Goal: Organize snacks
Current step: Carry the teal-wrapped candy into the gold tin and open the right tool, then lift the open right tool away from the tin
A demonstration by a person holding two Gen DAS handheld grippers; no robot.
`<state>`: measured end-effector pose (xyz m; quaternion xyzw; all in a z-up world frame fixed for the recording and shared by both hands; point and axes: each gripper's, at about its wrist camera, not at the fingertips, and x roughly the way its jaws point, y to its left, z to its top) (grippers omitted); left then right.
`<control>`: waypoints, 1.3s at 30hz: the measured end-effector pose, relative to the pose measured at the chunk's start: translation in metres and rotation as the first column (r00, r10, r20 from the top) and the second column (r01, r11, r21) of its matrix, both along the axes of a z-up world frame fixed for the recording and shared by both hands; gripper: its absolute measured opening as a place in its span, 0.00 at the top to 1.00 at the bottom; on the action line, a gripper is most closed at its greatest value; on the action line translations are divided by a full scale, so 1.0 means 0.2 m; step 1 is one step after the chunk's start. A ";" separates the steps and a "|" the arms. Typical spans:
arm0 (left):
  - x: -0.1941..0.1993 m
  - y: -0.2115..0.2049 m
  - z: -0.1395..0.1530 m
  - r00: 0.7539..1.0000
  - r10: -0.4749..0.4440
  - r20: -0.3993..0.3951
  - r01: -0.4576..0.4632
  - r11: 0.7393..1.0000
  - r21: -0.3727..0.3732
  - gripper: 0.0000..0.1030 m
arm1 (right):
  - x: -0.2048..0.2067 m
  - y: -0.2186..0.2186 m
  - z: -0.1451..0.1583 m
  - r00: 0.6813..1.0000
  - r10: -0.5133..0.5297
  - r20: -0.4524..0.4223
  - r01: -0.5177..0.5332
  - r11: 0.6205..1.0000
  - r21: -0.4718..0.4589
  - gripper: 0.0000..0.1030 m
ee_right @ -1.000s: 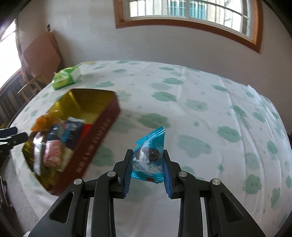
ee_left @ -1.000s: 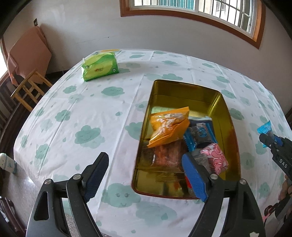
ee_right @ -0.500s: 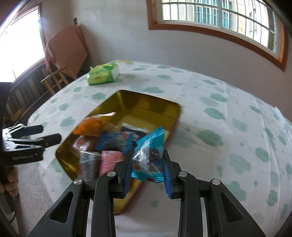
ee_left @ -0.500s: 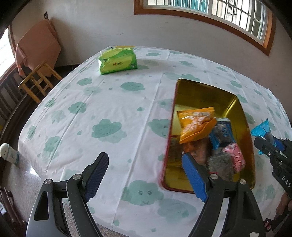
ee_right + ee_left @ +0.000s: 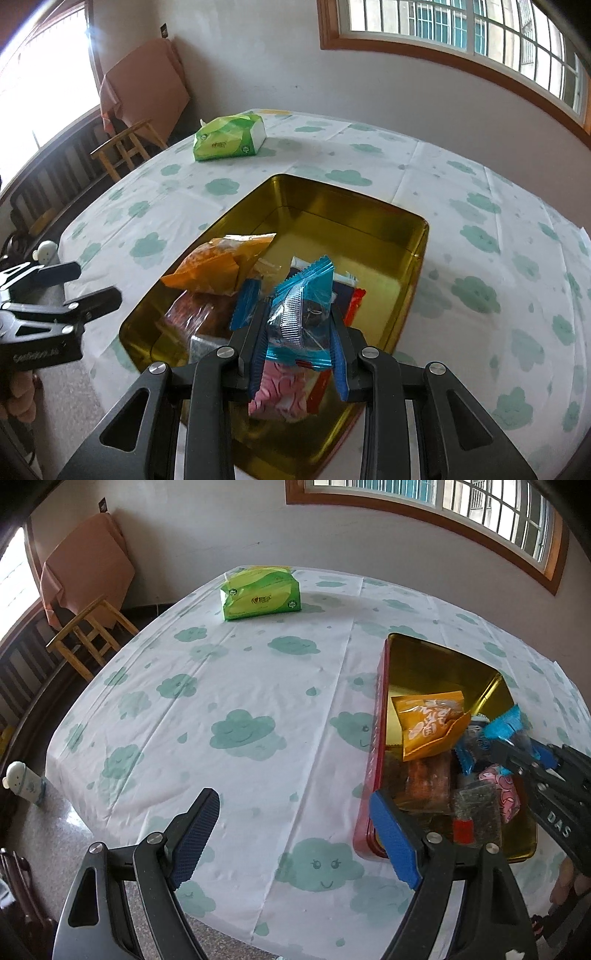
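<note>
1. Where the bench (image 5: pixel 258 686) meets the room's left side, we see a wooden chair (image 5: pixel 88 631) draped with an orange-brown cloth (image 5: pixel 85 565), and a small white figurine (image 5: pixel 22 782) on the floor below the bench edge.
2. We find a green tissue pack (image 5: pixel 260 594) lying flat at the far side of the bench, well apart from the tin.
3. We hold the left claw (image 5: pixel 295 834) wide apart and empty, above the near bench edge; its right pad overlaps the tin's near left corner in the left wrist view, and we cannot tell whether it touches the rim.
4. We locate the gold-lined tin (image 5: pixel 332 221) with red outer walls on the cloud-print cloth, right of centre in the left wrist view. Its far half is bare.
5. We count these snacks in its near half: an orange packet (image 5: pixel 218 266) lying tilted on top of the others, a brown-orange packet (image 5: pixel 428 782) under it, a dark packet (image 5: pixel 476 812), a pink packet (image 5: pixel 280 395) and blue-wrapped pieces (image 5: pixel 469 753).
6. We keep the right claw (image 5: pixel 299 339) clamped on a blue snack packet (image 5: pixel 303 314) with a clear window showing a dark biscuit. The packet stands upright between the pads, above the snacks in the tin's near half and clear of them.
7. We note a hand (image 5: pixel 14 395) gripping the left claw's handle at the left edge of the right wrist view.
</note>
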<state>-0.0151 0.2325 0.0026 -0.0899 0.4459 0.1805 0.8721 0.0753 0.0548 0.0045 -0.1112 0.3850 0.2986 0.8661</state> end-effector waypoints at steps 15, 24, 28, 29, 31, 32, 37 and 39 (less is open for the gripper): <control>0.00 0.01 -0.03 1.000 0.000 -0.022 0.000 1.000 -0.008 0.21 | 0.10 0.07 -0.02 0.999 -0.051 0.007 0.051 0.999 0.001 0.68; 0.00 -0.03 -0.03 1.000 -0.008 -0.028 0.008 1.000 -0.005 0.21 | 0.09 0.05 -0.01 0.998 -0.066 0.018 0.066 0.998 -0.002 0.40; -0.01 -0.05 -0.02 1.000 -0.008 -0.024 0.008 1.000 0.001 0.21 | 0.07 0.04 0.02 0.998 -0.061 0.024 0.061 0.998 0.011 0.30; -0.01 -0.05 -0.02 1.000 -0.009 -0.023 0.009 1.000 0.003 0.21 | 0.07 0.04 0.02 0.998 -0.058 0.027 0.058 0.998 0.013 0.28; -0.01 -0.06 -0.01 1.000 -0.009 -0.021 0.009 1.000 0.006 0.21 | 0.05 0.04 0.04 0.998 -0.054 0.034 0.053 0.998 0.015 0.24; -0.02 -0.06 0.00 1.000 -0.008 -0.021 0.008 1.000 0.009 0.21 | 0.04 0.03 0.04 0.998 -0.053 0.036 0.052 0.998 0.018 0.22; -0.03 -0.08 0.01 1.000 -0.011 -0.018 0.011 1.000 0.017 0.20 | -0.03 -0.02 0.08 0.997 -0.065 0.040 0.063 0.997 0.040 0.14; -0.03 -0.10 0.02 1.000 -0.014 -0.017 0.015 1.000 0.020 0.19 | -0.06 -0.04 0.10 0.996 -0.077 0.052 0.075 0.997 0.036 0.11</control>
